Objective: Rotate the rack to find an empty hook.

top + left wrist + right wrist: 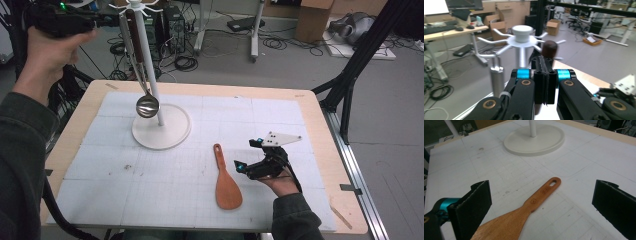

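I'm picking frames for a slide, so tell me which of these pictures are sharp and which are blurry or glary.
Right gripper view: sharp; the wooden spatula and its stamped handle read clearly under even light. Left gripper view: the white rack and the dark brown handle knob are blurred, the left gripper crisp. High view: soft and low in detail; the ladle bowl shows streaky reflections.
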`<action>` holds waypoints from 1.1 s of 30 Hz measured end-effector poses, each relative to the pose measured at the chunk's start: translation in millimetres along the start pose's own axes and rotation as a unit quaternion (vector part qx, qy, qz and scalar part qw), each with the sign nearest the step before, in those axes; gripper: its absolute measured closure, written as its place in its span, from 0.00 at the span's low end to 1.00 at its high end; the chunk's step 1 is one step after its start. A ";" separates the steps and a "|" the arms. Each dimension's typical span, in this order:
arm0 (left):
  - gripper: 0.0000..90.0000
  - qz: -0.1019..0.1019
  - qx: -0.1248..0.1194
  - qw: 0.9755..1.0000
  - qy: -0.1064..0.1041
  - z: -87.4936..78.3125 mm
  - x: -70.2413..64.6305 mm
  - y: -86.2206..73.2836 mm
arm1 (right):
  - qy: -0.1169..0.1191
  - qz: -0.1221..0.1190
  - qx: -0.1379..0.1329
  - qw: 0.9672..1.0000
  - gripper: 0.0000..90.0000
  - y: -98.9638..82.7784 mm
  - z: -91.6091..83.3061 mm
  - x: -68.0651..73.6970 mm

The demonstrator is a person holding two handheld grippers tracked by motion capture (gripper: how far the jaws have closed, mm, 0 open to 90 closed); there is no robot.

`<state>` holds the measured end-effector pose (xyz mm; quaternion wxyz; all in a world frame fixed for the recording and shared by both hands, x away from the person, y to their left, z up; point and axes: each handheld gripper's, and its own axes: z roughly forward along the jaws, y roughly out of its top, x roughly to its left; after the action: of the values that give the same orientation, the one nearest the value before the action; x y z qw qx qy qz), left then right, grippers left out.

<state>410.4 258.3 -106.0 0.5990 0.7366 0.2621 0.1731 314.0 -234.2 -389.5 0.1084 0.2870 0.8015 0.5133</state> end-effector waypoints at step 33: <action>0.97 -0.004 -0.021 1.000 0.009 16.0 -19.3 3.4 | -0.003 -0.001 0.002 1.000 0.02 -1.1 -0.6 1.2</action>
<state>404.6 233.7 -105.0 0.6125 0.7212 0.2670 0.1830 312.4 -234.2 -390.1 0.1106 0.2884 0.8026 0.5104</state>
